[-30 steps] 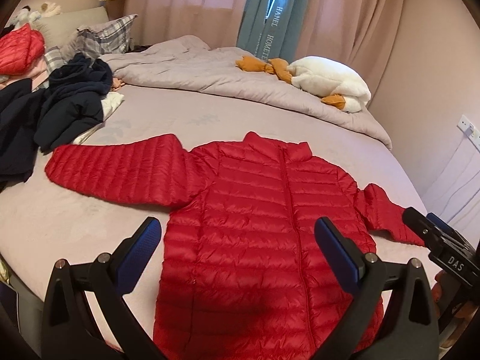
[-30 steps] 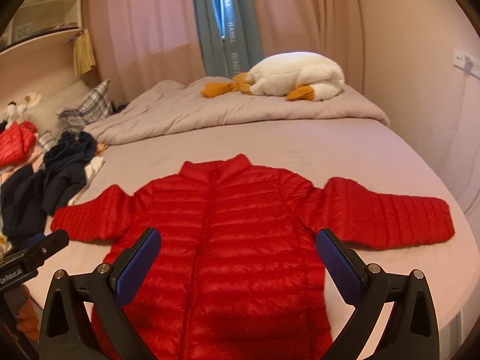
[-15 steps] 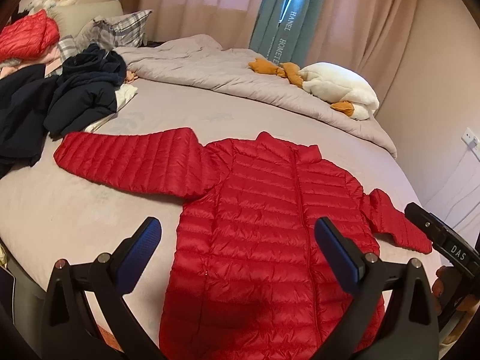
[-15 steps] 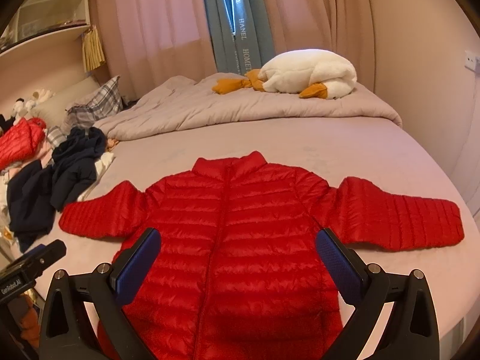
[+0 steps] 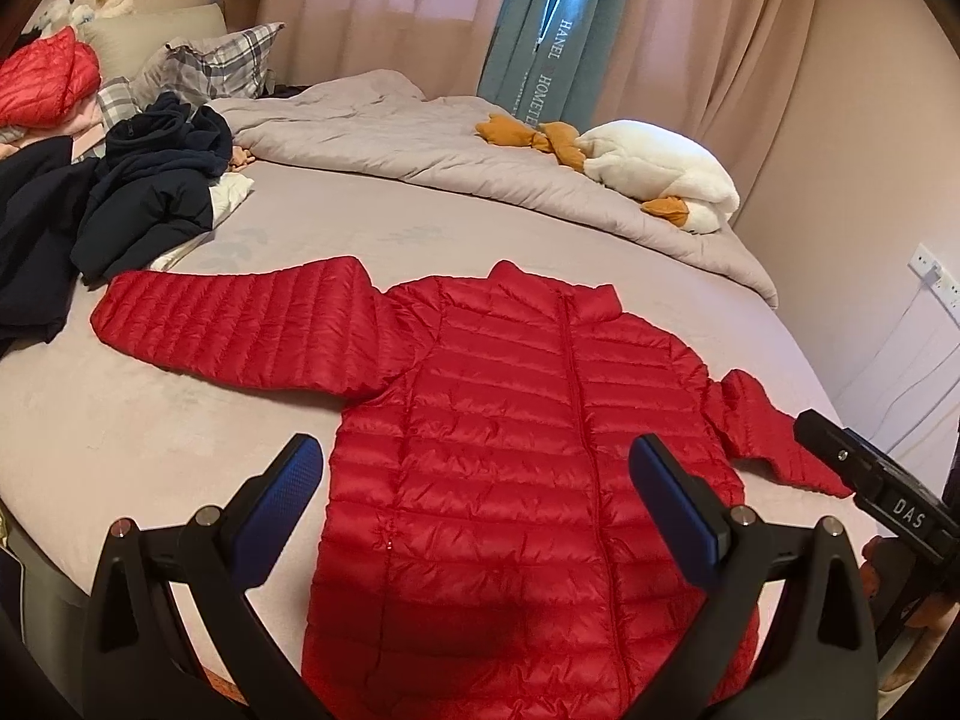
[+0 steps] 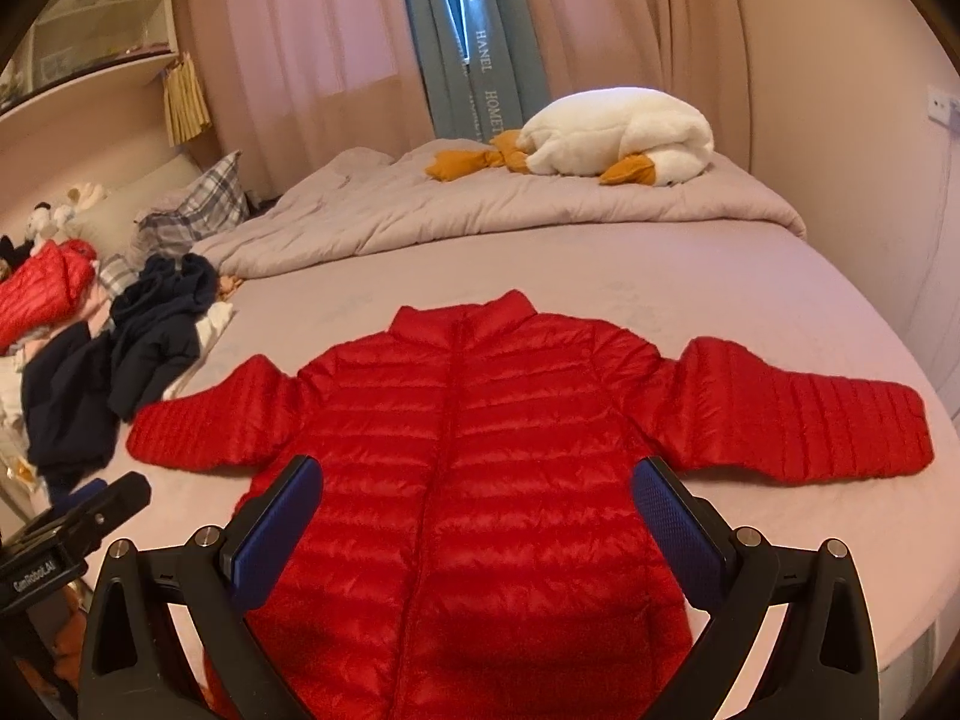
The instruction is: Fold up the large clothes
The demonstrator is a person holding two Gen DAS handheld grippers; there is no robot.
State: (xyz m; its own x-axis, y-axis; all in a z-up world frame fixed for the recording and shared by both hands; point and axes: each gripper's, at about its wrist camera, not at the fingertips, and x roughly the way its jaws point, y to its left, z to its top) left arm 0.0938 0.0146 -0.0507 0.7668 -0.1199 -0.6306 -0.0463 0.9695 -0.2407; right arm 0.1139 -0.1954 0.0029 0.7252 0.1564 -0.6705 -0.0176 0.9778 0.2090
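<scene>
Both grippers' fingers point(image 5: 288, 498) apart above red jacket point(image 5: 528, 450), collar away, sleeves sideways.

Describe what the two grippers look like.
Both match: the left gripper and right gripper have black Y-shaped frames with silver screws and blue textured pads. Each one's black body shows white lettering in the other's view.

Red jacket point(image 5: 528, 420), plaid pillow point(image 5: 210, 60)
</scene>
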